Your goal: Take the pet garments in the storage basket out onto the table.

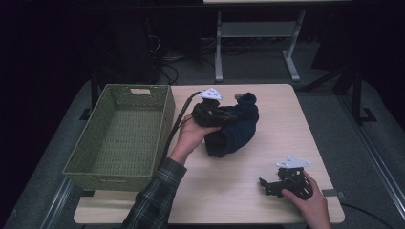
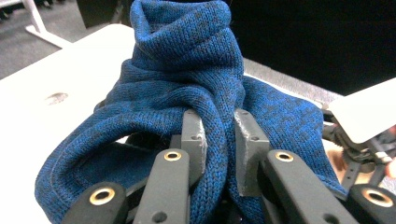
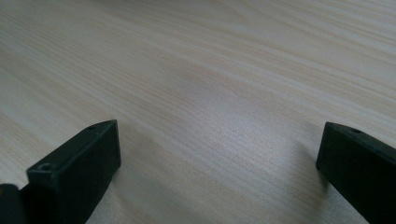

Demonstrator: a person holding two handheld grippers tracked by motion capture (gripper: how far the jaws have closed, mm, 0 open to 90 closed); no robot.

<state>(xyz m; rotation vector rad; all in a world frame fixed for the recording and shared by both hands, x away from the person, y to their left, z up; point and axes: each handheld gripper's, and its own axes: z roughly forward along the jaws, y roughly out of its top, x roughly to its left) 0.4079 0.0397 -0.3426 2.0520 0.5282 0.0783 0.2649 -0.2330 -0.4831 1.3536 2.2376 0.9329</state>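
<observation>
At frame centre the left gripper [image 1: 223,114] has its jaws clamped on a crumpled dark blue knitted garment [image 2: 187,93], while the right gripper [image 3: 219,158], lower right, rests jaws apart on the pale wooden worktop [image 1: 229,186].

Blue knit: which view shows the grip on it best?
Left gripper view: the jaws pinch a fold of the blue knit up close. High view shows it as a dark bundle at the left gripper. Right gripper view faces the table.

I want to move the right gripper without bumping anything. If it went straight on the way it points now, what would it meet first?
Most likely the bare table top. The right gripper, jaws wide apart, looks down along the wood in its own view. From above it points left, toward the green basket, but that lies well beyond.
</observation>
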